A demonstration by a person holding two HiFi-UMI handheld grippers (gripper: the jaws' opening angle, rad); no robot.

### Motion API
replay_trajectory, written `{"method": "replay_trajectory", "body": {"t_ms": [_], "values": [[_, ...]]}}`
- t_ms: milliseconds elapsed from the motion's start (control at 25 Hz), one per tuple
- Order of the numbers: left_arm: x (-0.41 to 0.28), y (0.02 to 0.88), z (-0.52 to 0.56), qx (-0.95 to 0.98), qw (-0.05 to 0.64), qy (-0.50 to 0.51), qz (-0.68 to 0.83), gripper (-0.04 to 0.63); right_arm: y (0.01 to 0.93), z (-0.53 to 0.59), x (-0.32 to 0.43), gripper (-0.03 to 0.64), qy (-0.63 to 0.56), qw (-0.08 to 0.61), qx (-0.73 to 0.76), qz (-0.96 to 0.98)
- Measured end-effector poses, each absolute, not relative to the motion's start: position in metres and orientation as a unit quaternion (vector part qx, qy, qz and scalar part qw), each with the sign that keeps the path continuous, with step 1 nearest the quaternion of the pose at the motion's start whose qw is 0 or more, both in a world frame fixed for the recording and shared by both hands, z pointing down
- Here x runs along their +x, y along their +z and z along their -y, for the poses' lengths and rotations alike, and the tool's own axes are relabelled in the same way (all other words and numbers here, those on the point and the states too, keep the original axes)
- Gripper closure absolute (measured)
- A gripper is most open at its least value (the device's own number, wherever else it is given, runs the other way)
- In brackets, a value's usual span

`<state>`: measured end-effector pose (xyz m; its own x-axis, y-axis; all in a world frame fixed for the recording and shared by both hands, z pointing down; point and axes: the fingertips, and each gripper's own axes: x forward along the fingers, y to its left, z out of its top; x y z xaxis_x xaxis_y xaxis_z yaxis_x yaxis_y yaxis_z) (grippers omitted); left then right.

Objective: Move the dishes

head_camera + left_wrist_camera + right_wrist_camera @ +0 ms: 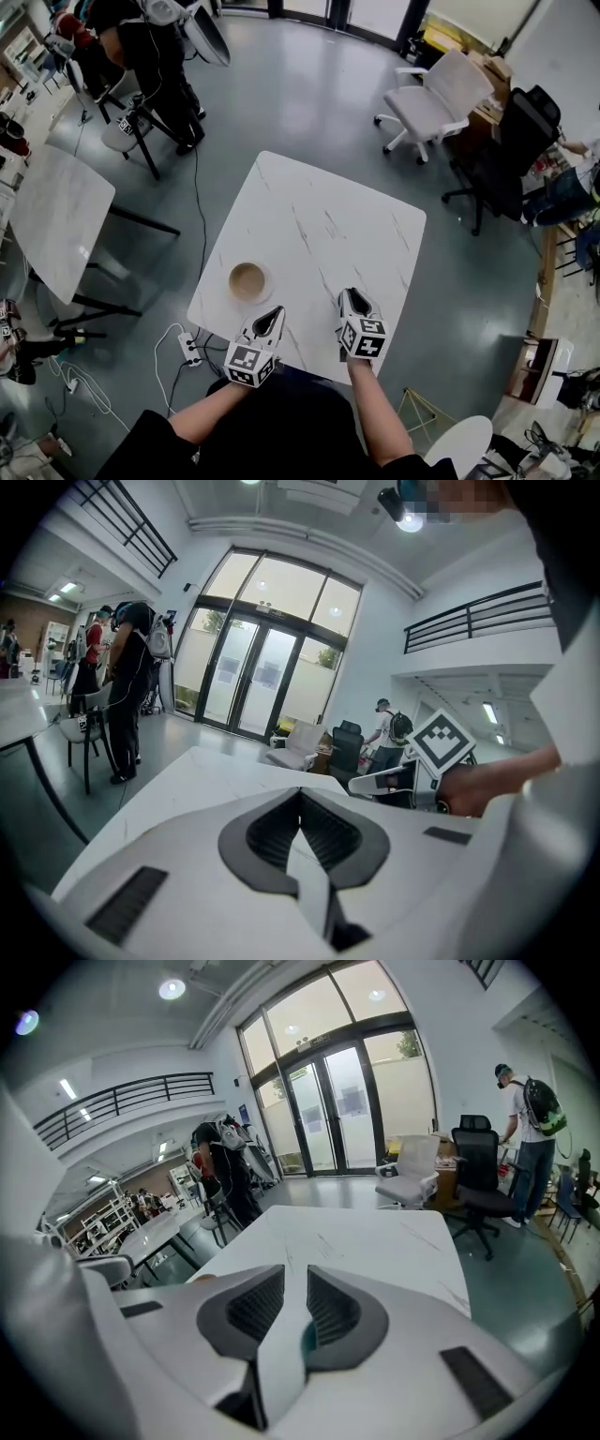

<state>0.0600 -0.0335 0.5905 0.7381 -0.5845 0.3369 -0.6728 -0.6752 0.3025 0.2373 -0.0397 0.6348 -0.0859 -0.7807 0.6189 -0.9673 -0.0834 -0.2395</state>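
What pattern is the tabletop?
White marble tabletop with thin grey veins; head view shows it best.

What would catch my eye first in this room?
A white marble table fills the middle of the head view, bare except for one round dish, brown inside, near its left front edge. At the near edge the person holds two white grippers with black-and-white marker cubes. The left gripper is beside the dish with its jaws together, and the right gripper is open and empty.

The right claw (295, 1277), jaws apart and empty, hangs over the white table (375, 1241).
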Motion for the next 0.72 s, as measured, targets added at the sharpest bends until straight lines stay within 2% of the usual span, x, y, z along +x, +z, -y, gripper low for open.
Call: {"method": "replay_trajectory", "body": {"t_ms": [320,720], "values": [[-0.01,0.585,0.062,0.905,0.212,0.099,0.356,0.578,0.639,0.068,0.128,0.537,0.32,0.17,0.622,0.694],[-0.092,0.595,0.109,0.9,0.23,0.104,0.356,0.578,0.673,0.091,0.047,0.537,0.361,0.214,0.61,0.672]]}}
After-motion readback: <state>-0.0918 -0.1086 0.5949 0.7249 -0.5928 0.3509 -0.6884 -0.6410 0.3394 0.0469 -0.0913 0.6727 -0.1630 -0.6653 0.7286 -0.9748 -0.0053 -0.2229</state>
